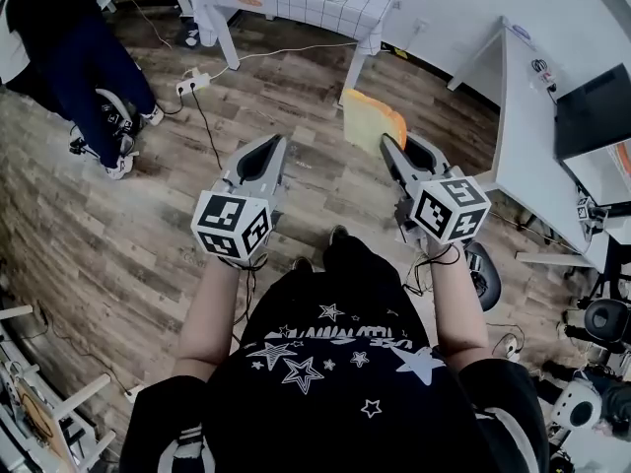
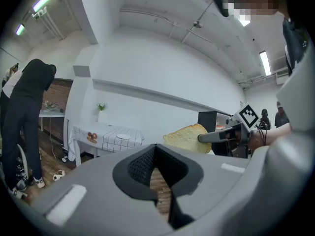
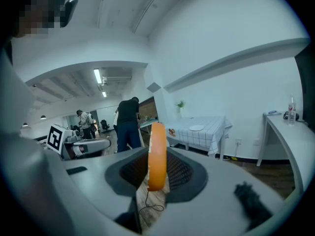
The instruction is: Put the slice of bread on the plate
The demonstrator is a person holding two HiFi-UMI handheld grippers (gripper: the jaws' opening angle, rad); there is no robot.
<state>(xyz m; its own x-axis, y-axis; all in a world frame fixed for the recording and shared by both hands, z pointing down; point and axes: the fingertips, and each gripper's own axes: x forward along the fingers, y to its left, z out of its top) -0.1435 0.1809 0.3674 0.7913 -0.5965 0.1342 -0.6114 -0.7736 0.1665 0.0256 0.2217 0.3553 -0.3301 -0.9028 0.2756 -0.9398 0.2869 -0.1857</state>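
Right gripper (image 1: 394, 146) clamps the bread slice (image 1: 370, 118) upright on edge, pointing forward; left gripper (image 1: 274, 144) is closed, empty.

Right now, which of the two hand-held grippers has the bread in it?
The right hand-held gripper: its jaws pinch the slice of bread edge-on, over the wood floor. The left hand-held gripper has nothing between its jaws.

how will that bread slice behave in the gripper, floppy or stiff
The slice of bread sticks out from the right gripper without drooping, so it probably holds its shape. Held by one end, it seems light. Probably soft too: a harder squeeze could dent or tear it.
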